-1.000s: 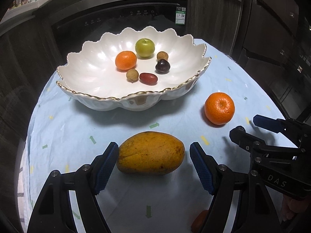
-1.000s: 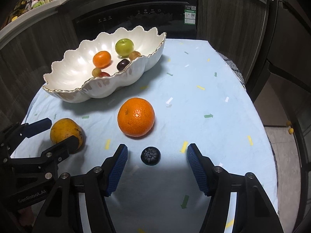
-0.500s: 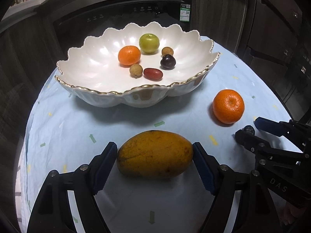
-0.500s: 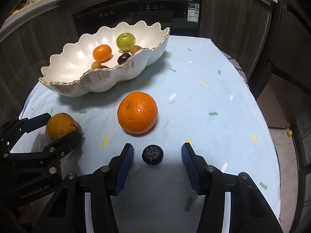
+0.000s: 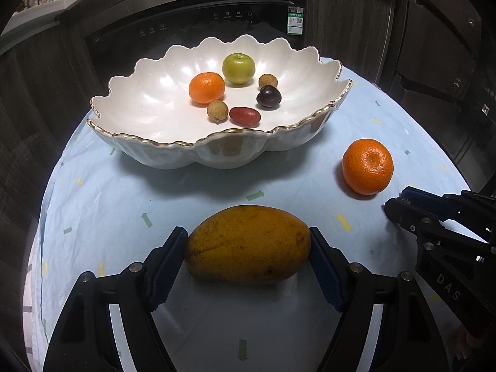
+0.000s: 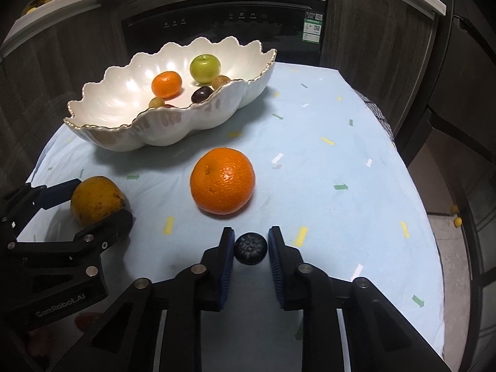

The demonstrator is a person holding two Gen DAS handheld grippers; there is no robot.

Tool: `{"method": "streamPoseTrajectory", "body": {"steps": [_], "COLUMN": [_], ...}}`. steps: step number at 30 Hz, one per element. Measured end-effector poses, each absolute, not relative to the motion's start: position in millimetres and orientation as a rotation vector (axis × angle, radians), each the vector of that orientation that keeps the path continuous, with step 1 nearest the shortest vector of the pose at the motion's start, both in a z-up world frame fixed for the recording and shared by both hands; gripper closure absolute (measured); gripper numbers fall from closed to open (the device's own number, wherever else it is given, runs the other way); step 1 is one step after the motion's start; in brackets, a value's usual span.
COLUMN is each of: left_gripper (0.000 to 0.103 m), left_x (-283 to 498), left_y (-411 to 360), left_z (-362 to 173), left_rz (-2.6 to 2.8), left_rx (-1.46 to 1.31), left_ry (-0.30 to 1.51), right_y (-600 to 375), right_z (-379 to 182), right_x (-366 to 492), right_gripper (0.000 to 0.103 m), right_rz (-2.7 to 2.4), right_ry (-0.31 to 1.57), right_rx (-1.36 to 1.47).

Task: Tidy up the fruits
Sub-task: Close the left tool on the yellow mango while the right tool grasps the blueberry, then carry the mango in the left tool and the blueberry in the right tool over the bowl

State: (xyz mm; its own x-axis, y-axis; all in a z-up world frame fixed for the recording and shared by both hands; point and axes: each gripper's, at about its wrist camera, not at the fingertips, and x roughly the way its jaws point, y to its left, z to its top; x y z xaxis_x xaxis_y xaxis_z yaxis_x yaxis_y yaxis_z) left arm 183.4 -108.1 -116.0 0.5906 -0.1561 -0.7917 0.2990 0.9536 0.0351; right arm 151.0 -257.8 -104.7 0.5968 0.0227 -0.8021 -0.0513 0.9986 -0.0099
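A yellow mango (image 5: pixel 248 251) lies on the pale blue tablecloth, and my left gripper (image 5: pixel 246 235) is shut on it, a blue pad pressed against each end. My right gripper (image 6: pixel 250 235) is closing on a small dark berry (image 6: pixel 250 248), and its pads touch both sides of the berry on the cloth. Just beyond the berry rests a large orange (image 6: pixel 222 179). The white scalloped bowl (image 5: pixel 173 145) at the back holds a small orange (image 5: pixel 206 88), a green apple (image 5: pixel 238 68), a dark plum (image 5: pixel 268 96) and several smaller fruits.
The round table's edge (image 6: pixel 431 248) drops off to the right, with floor and two small yellow things (image 6: pixel 456 217) below. Dark cabinets and an oven front (image 6: pixel 241 21) stand behind the bowl. The right gripper (image 5: pixel 398 200) sits close beside the mango's right.
The right gripper's jaws have come together from wide apart onto the dark berry. The left gripper's pads have closed in from beside the mango onto its ends.
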Motion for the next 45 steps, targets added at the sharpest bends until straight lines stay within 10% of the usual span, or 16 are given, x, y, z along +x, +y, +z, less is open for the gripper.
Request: {"method": "streamPoseTrajectory", "body": {"steps": [45], "left_gripper": [0.029], "left_x": [164.0], "left_y": [-93.6], "left_z": [-56.9], "left_rz": [-0.222], "left_rx": [0.146], "left_ry": [0.795], "right_y": [-253.6], "right_z": [-53.5], "right_x": [137.5], "right_gripper": [0.081], "right_rz": [0.058], "right_ry": [0.824], "right_rx": [0.004]}}
